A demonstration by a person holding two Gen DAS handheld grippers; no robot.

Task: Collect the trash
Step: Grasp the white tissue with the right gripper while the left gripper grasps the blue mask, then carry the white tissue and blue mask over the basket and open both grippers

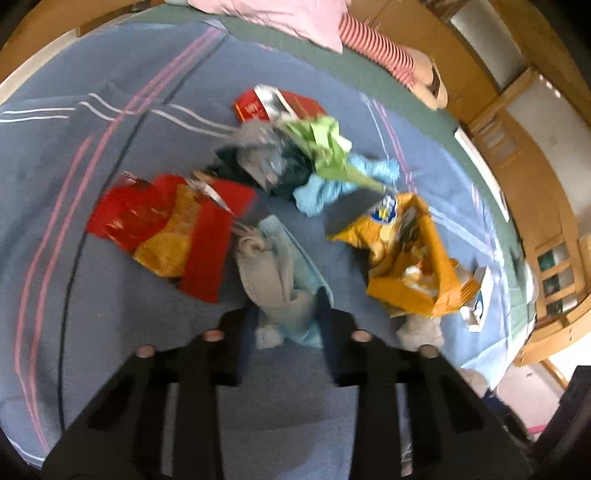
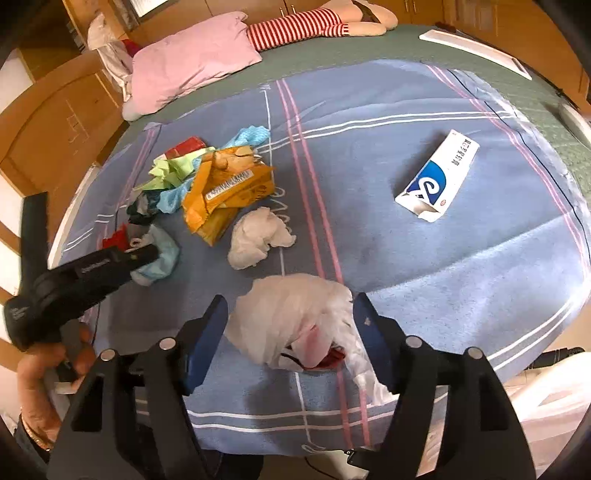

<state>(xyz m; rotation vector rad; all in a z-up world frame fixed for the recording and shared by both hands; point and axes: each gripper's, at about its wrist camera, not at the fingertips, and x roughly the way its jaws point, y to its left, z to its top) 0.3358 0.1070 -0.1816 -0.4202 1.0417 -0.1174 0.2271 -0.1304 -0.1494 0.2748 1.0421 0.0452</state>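
Observation:
Trash lies on a blue blanket [image 1: 110,140] on a bed. My left gripper [image 1: 286,314] is shut on a pale blue face mask [image 1: 273,273]; it also shows in the right wrist view [image 2: 147,254] holding the mask [image 2: 162,258]. Around it lie a red and orange wrapper [image 1: 166,225], a yellow snack bag [image 1: 410,262], green paper [image 1: 321,140] and blue cloth [image 1: 332,188]. My right gripper [image 2: 290,314] is open around a white plastic bag [image 2: 295,325]. A crumpled tissue [image 2: 258,236] and a white and blue box [image 2: 439,177] lie farther out.
A pink pillow [image 2: 192,59] and a striped doll [image 2: 303,26] lie at the head of the bed. Wooden cabinets [image 1: 517,122] stand beside the bed. A red box [image 1: 277,107] lies behind the trash heap.

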